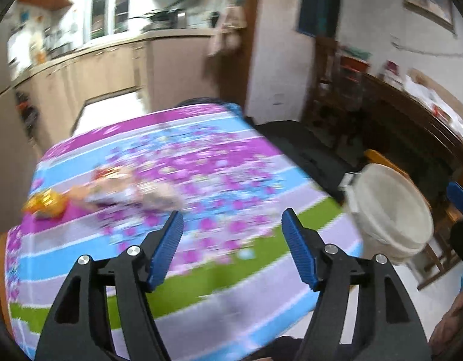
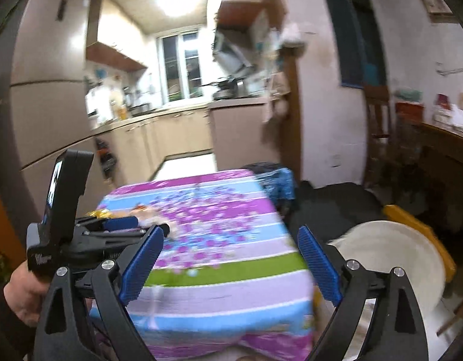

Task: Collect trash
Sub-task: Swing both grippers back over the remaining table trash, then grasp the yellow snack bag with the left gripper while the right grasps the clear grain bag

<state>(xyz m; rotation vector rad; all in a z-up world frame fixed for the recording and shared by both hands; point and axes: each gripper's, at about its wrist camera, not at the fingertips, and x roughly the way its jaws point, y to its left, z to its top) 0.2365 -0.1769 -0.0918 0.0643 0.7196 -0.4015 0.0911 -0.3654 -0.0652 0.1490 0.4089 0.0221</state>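
The left hand-held gripper (image 1: 233, 249) stands with its blue pads wide apart and nothing between them, hovering over the near edge of the tabletop (image 1: 201, 297), which is covered by a striped, flowered cloth in purple, blue and green. The right hand-held gripper (image 2: 231, 263) is spread wider still, also empty, above the same near edge. In the right wrist view the left hand-held gripper shows to the left, held by a hand (image 2: 22, 296); white lettering on its black body is too blurred to read.

The trash lies ahead and to the left of both hand-held grippers — a gold, crinkled wrapper (image 1: 46, 204) near the tabletop's left edge, and just right of it a smeared heap of pale wrappers (image 1: 126, 189), well apart from the left pads. No print on them can be made out.

To the right of both hand-held grippers, beside the tabletop and lower, stands a white bucket (image 1: 393, 210) with its mouth open. Farther off — a kitchen counter (image 2: 159, 114) and window (image 2: 180, 66).
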